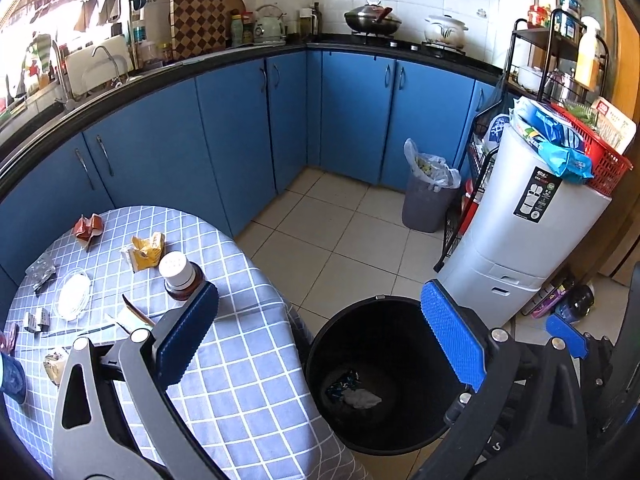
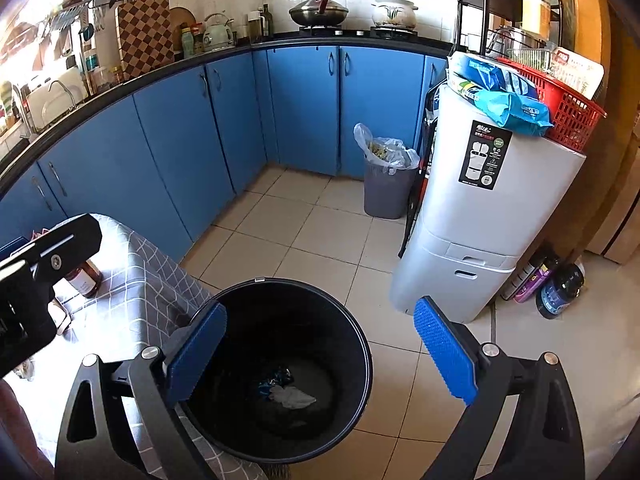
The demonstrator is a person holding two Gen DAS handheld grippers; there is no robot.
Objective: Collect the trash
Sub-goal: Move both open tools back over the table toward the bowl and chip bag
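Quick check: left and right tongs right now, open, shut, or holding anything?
Left tongs: open, nothing between the pads, above the bin.
Right tongs: open, empty, above the same bin.

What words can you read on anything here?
None can be read for sure.
Black label on the white bin: print too small.
Blue packets on top: writing blurred.
Red-and-white box in the red basket: blurred.
Brown bottle on the table: cap marks unreadable.
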